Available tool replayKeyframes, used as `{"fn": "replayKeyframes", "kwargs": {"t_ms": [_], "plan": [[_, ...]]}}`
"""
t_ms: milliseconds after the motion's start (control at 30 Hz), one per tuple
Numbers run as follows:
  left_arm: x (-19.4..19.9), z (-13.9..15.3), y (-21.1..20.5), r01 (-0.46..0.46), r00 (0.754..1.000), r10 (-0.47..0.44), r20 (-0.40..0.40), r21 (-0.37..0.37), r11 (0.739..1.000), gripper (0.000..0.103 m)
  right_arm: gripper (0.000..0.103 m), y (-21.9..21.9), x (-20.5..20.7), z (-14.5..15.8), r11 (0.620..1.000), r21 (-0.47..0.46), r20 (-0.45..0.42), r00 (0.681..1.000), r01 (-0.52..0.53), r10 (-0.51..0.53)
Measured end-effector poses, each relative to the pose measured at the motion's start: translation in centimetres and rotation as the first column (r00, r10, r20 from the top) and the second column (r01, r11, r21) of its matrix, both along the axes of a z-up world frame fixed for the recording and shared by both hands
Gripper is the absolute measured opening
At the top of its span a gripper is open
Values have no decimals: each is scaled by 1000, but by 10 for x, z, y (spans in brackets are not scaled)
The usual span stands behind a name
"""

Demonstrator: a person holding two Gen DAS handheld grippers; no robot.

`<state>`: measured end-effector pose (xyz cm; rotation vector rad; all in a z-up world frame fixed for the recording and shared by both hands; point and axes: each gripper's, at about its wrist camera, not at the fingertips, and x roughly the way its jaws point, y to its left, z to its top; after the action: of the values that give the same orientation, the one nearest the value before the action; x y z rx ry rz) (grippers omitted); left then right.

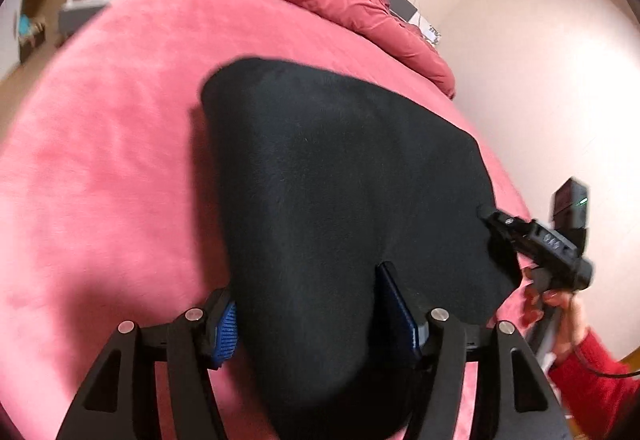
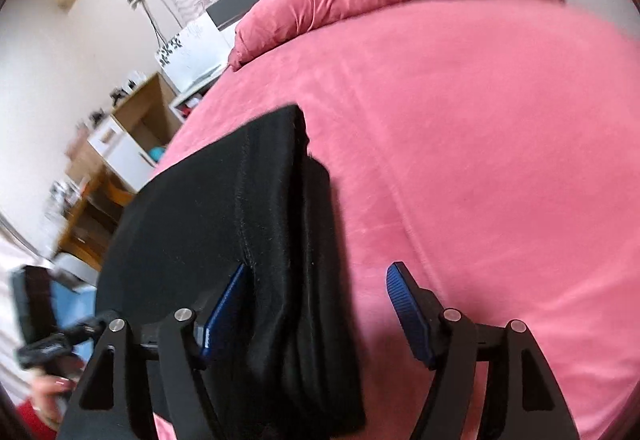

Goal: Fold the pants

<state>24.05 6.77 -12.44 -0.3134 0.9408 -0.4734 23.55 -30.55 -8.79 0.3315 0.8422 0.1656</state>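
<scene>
Lying on the pink plush bedspread (image 1: 104,143), the black soft-fabric pants (image 1: 340,175) already sit as a compact stack near the bed's near right edge, with several layers showing along their right side in the right wrist view (image 2: 280,240).

On the left, the left gripper (image 1: 316,312) straddles the near left part of the stack: its jaws stand wide, the left blue ribbed pad (image 1: 226,334) beside the fabric's left edge and the right pad resting on top of the cloth. Nothing is pinched. If those jaws closed here, they would probably bunch the upper layer and drag the stack askew.

Further right, the right gripper (image 2: 316,316) also stands wide apart. Its left pad (image 2: 224,312) touches the top of the pants near a stitched seam, while the right pad (image 2: 408,312) hangs over bare bedspread. The stack's right edge lies between them. A careless close could catch only some layers and peel the fold open; a sideways push could slide the bundle on the plush surface toward the bed's edge, which looks close.

Both views are blurred by motion, so fine detail is uncertain.

No brand, label or legible writing shows on the pants or the bedding. Small marks on the right gripper's body (image 1: 552,240) are too blurred to read.
</scene>
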Motion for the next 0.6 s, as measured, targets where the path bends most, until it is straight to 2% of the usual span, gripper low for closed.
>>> {"fn": "replayKeyframes", "kwargs": {"t_ms": [67, 100, 167, 233, 267, 367, 433, 500, 567, 600], "plan": [[-15, 15, -6, -53, 997, 47, 66, 85, 995, 64, 59, 6, -15, 18, 994, -106, 48, 998, 38, -34], [-25, 21, -5, -72, 993, 61, 100, 108, 991, 61, 56, 7, -22, 25, 992, -122, 73, 997, 40, -31], [-41, 34, -18, -87, 983, 63, 171, 135, 987, 61, 52, 15, -45, 39, 996, -84, 143, 990, 16, -4], [-55, 36, -33, -76, 978, 46, 202, 144, 987, 61, 49, 29, -62, 46, 998, -46, 183, 982, -33, 40], [-69, 34, -24, -62, 979, 31, 200, 151, 987, 61, 46, 38, -68, 46, 997, -37, 185, 980, -63, 69], [-68, 27, -43, -49, 983, 14, 181, 193, 980, 61, 39, 63, -76, 34, 989, -43, 148, 978, -143, 148], [-70, 22, -55, -56, 984, 11, 178, 252, 966, 61, 37, 77, -69, 20, 982, -96, 94, 981, -162, 171], [-70, 17, -57, -53, 984, 0, 179, 294, 954, 61, 27, 72, -61, 5, 982, -131, 48, 989, -135, 142], [-73, 15, -62, -39, 981, -27, 191, 337, 941, 61, 2, 56, -52, -5, 990, -127, 28, 997, -67, 71], [-76, 15, -64, -34, 980, -40, 197, 356, 934, 61, 0, 53, -50, -7, 992, -113, 26, 998, -48, 51]]}}
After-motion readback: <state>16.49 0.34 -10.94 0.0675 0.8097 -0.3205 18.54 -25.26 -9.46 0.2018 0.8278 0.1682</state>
